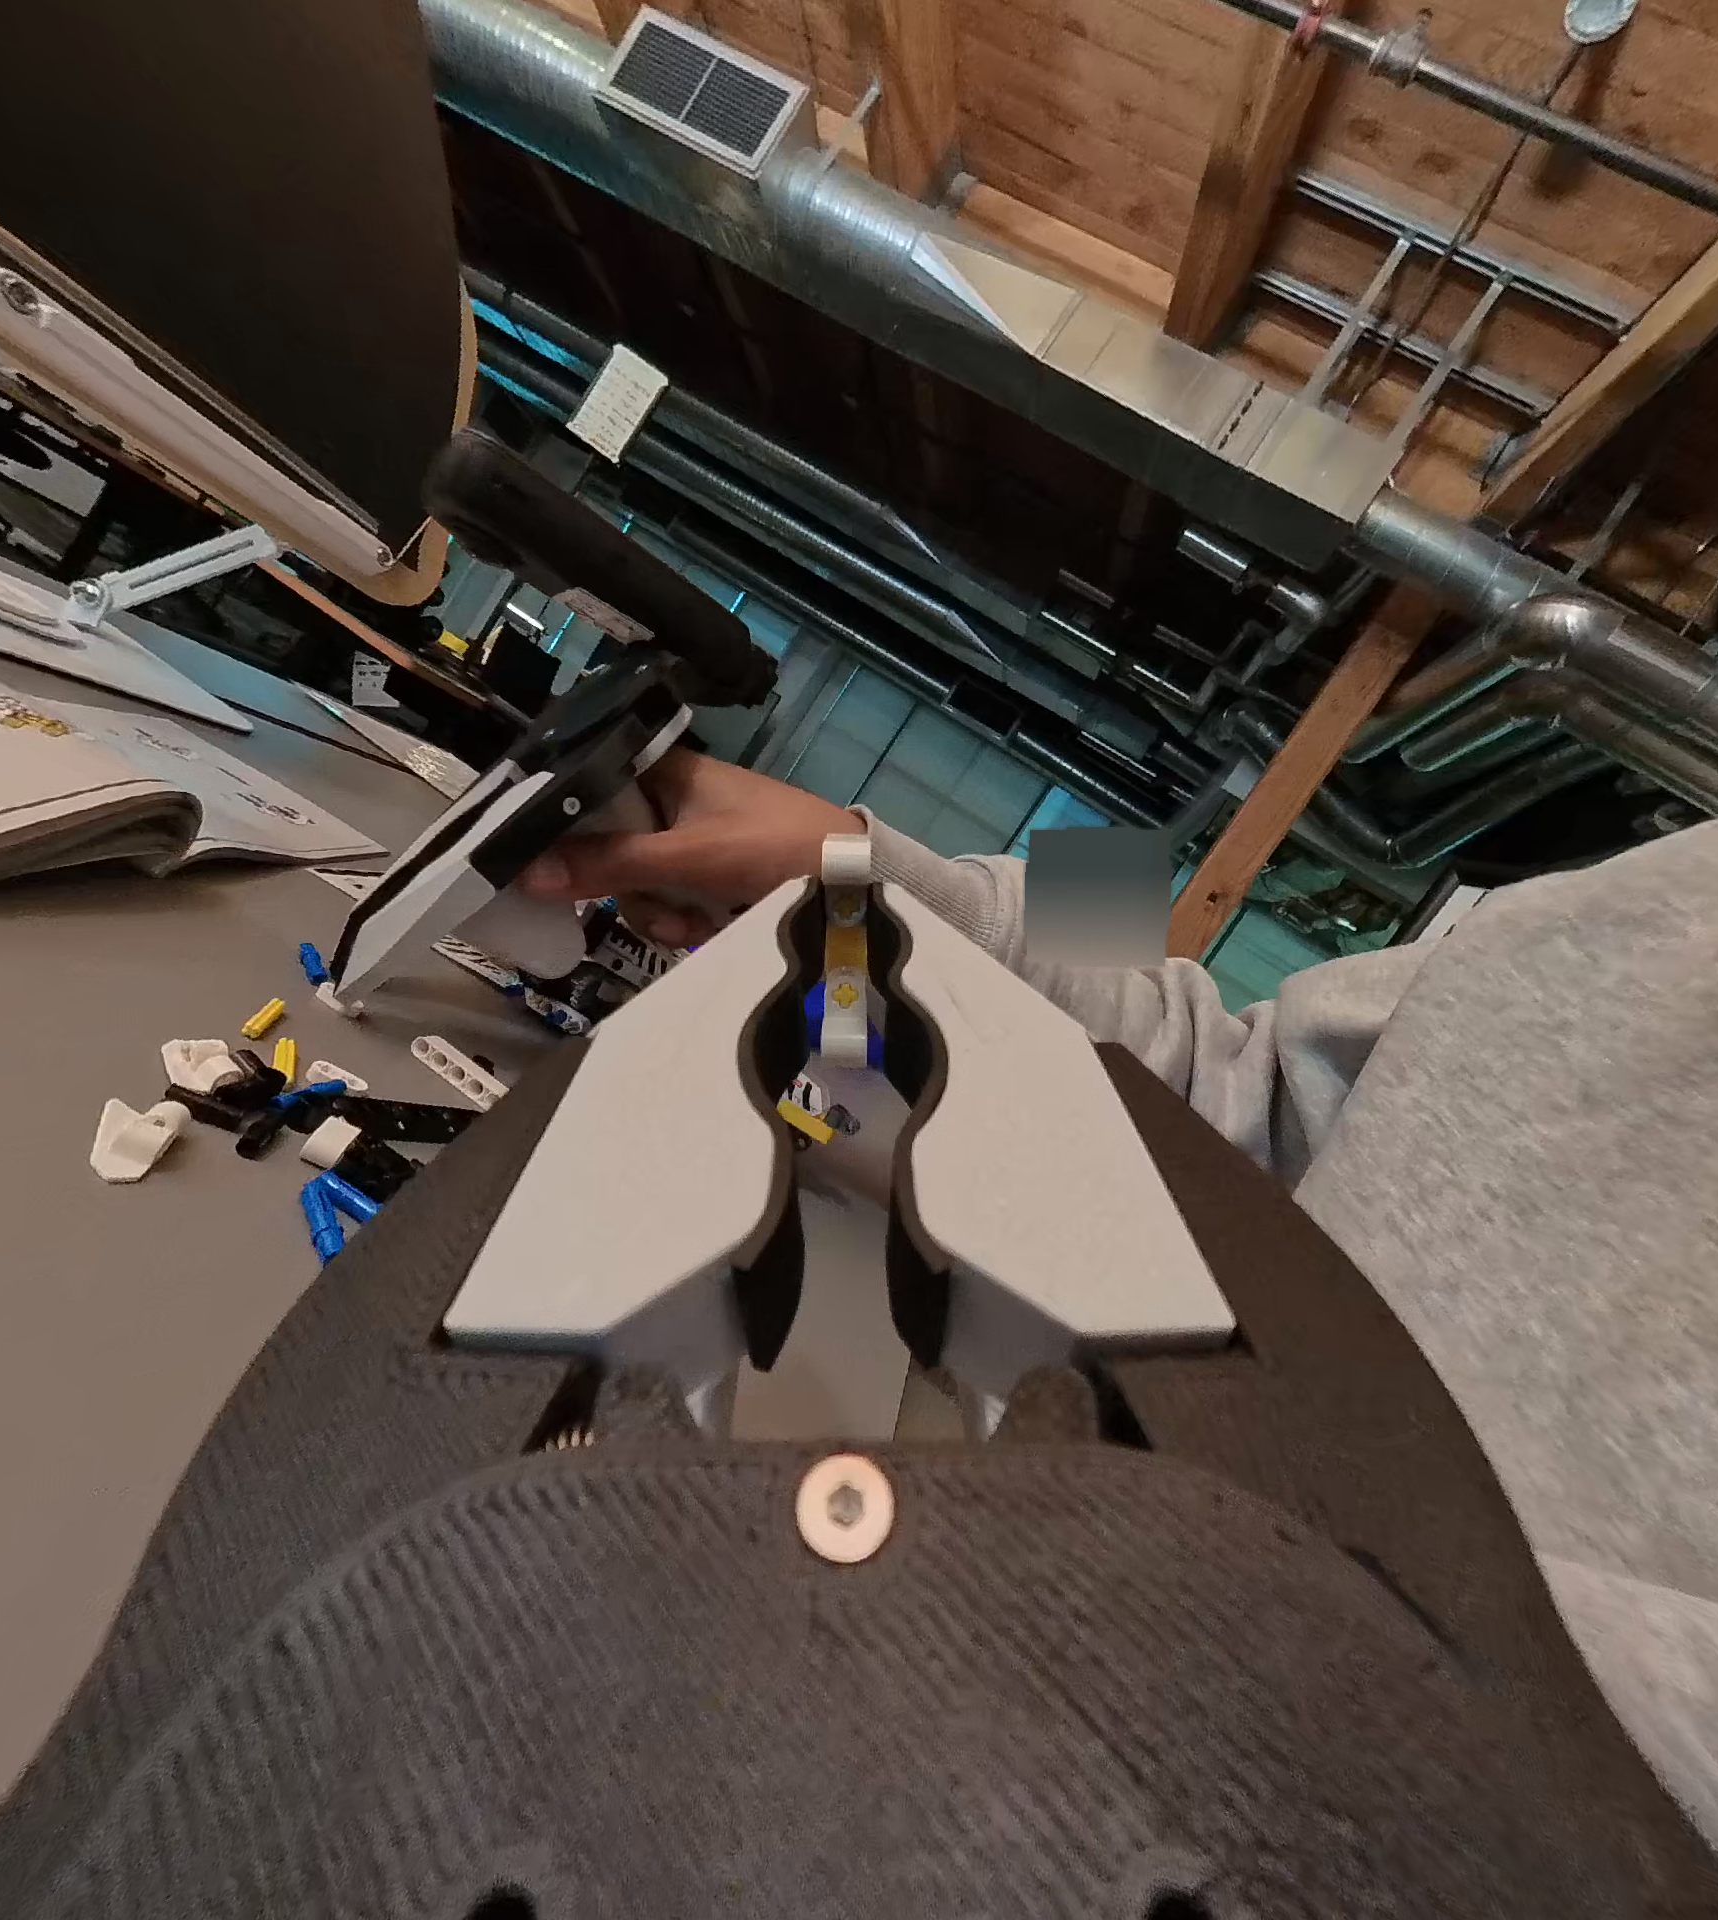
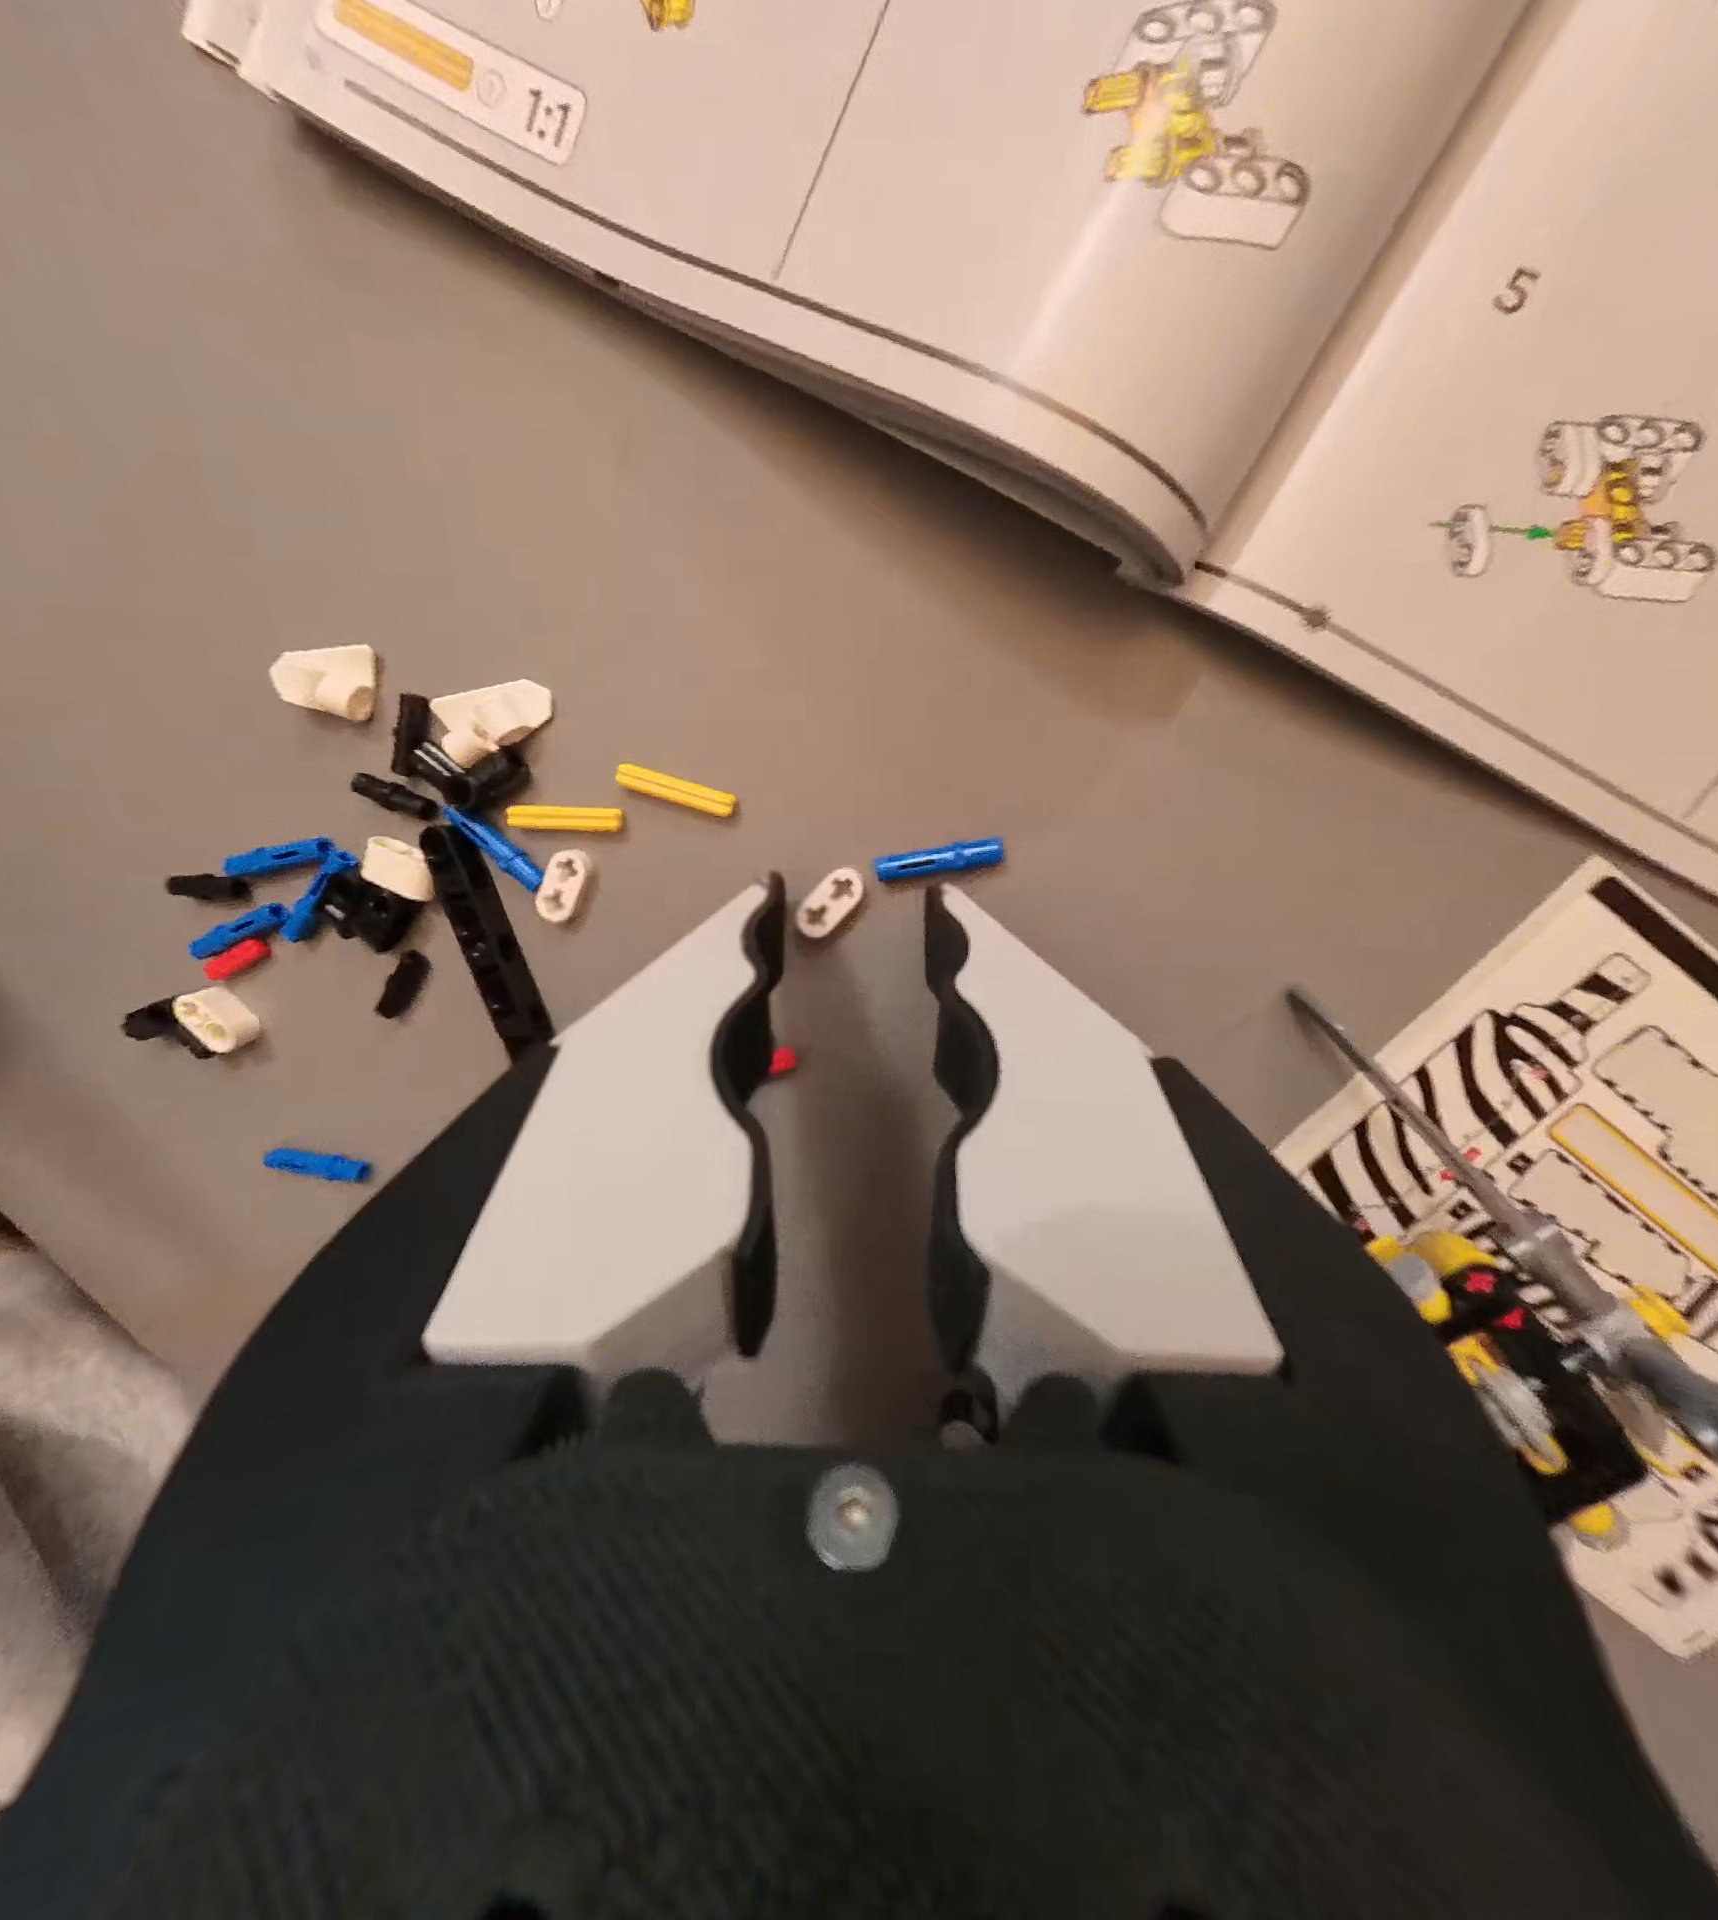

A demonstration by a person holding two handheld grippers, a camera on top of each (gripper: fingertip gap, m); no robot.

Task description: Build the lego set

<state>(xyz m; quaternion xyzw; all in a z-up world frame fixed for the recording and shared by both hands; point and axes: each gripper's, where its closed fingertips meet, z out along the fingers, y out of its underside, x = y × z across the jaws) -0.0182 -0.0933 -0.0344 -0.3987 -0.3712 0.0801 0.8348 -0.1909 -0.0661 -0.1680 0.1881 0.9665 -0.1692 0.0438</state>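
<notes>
Clenched on a small white-and-yellow assembly (image 1: 844,977), the left claw (image 1: 842,935) is seen in the left wrist view lifted off the desk (image 1: 55,1351) and tilted upward toward the ceiling. The assembly is pinched between the tips, its long axis running straight out along the fingers, one white end poking past them. Farther off, the right claw (image 1: 346,997) is seen held by a hand (image 1: 668,842), its tips lowered to the desk just beside a loose pile of parts (image 1: 294,1122). An open manual (image 1: 55,810) is laid at the left.

From the right wrist view, the right claw (image 2: 850,894) is shown released, its jaws standing apart with nothing between the tips. A white link (image 2: 829,902) with two cross holes is found on the desk directly ahead of the gap, just beyond the tips, closer to the left finger. Its long axis is slanted across the gap rather than along it. A blue pin (image 2: 938,860) is laid just beyond it to the right, and two yellow axles (image 2: 673,790) are set farther left. The manual (image 2: 1042,260) is spread across the top, a sticker sheet (image 2: 1613,1143) at the right with a partly built model (image 2: 1520,1340) on it.

The link is judged the coming pick: it lies nearest the right claw, so a short forward dip should suffice, with the jaws to be closed across its narrow sides. The blue pin may be nudged.
</notes>
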